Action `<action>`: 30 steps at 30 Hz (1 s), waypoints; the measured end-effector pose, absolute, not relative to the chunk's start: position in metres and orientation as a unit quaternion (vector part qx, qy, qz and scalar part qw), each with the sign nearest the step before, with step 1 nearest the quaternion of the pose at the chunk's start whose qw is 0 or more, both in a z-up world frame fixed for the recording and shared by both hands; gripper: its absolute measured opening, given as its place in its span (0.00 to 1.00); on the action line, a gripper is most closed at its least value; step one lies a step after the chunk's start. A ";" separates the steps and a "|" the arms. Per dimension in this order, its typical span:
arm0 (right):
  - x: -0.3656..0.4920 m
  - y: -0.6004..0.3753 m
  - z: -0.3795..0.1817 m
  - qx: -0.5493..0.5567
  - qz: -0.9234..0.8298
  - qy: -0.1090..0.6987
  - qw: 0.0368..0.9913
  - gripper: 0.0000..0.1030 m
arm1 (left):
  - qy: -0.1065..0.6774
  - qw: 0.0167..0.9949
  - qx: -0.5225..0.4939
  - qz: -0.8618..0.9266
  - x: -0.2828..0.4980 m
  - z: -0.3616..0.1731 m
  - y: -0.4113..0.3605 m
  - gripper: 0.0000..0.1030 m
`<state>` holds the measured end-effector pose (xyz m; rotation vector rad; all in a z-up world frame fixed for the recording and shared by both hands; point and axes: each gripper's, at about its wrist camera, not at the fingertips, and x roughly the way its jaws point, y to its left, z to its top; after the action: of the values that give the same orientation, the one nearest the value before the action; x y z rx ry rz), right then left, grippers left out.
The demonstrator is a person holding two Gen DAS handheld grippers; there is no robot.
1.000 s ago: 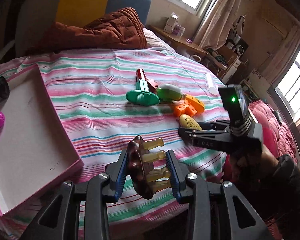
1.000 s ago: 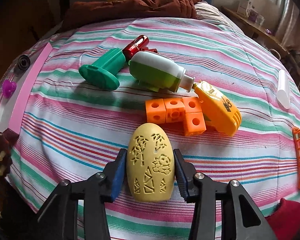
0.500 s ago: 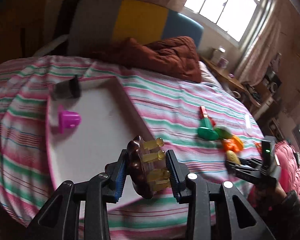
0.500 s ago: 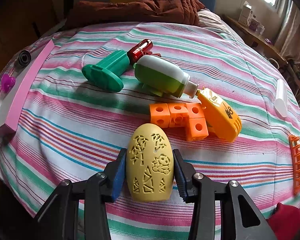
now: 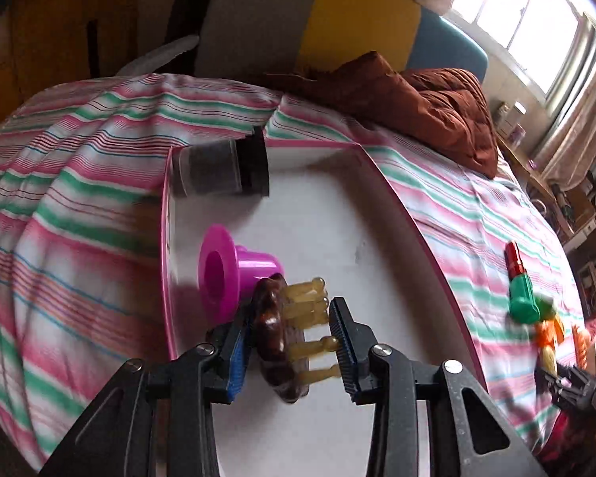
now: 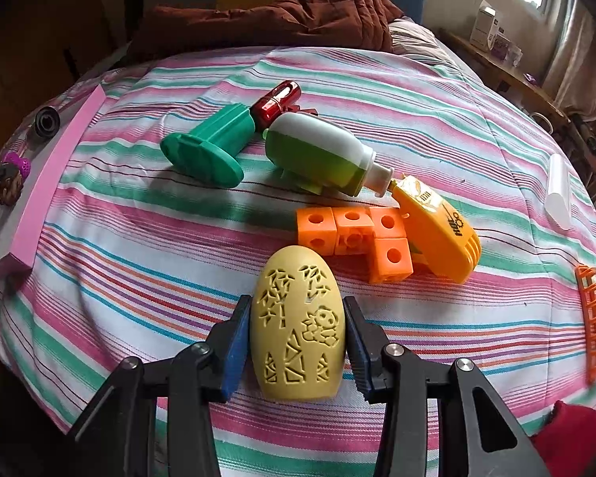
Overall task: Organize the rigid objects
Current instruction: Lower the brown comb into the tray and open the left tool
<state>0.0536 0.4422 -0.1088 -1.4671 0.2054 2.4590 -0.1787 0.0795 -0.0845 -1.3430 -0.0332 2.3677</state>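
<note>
On the left, the brown brush with yellow pegs (image 5: 276, 342) is held between the jaws of the left gripper (image 5: 290, 351), which are open only as wide as the brush, and it hangs just above the white floor of the pink-rimmed tray (image 5: 377, 238). The pink cup (image 5: 234, 272) lies on its side just beside it, and the dark jar (image 5: 222, 167) rests in the far corner. For a good release, the brush should probably be lowered until it touches the floor, a little apart from the cup, and only then the jaws should be opened. On the right, the yellow egg-shaped shell (image 6: 298, 324) is gripped closely by the right gripper (image 6: 296, 344) over the striped bedcover (image 6: 119, 270), near the orange blocks (image 6: 357, 234). It should be carried level, because the smooth sides may slip.
</note>
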 end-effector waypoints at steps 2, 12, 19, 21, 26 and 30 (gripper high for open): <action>0.053 0.442 -0.109 -0.506 0.849 0.072 0.135 0.43 | 0.008 0.196 -0.473 0.859 -0.185 -0.084 0.085 0.36; 0.051 0.442 -0.109 -0.505 0.849 0.071 0.135 0.43 | -0.007 0.172 -0.468 0.867 -0.191 -0.074 0.074 0.44; 0.051 0.440 -0.109 -0.505 0.850 0.066 0.136 0.43 | -0.012 0.157 -0.456 0.876 -0.168 -0.065 0.065 0.44; 0.050 0.439 -0.109 -0.505 0.850 0.063 0.137 0.43 | -0.009 0.150 -0.452 0.879 -0.157 -0.060 0.062 0.44; 0.051 0.439 -0.109 -0.504 0.851 0.059 0.138 0.43 | 0.006 0.139 -0.433 0.890 -0.125 -0.045 0.060 0.45; 0.051 0.437 -0.110 -0.503 0.852 0.052 0.140 0.43 | 0.013 0.142 -0.427 0.893 -0.102 -0.037 0.062 0.45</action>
<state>0.0509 0.4367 -0.1095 -1.4523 0.1496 2.4610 -0.1019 0.0619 -0.0370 -1.2321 0.0370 2.5769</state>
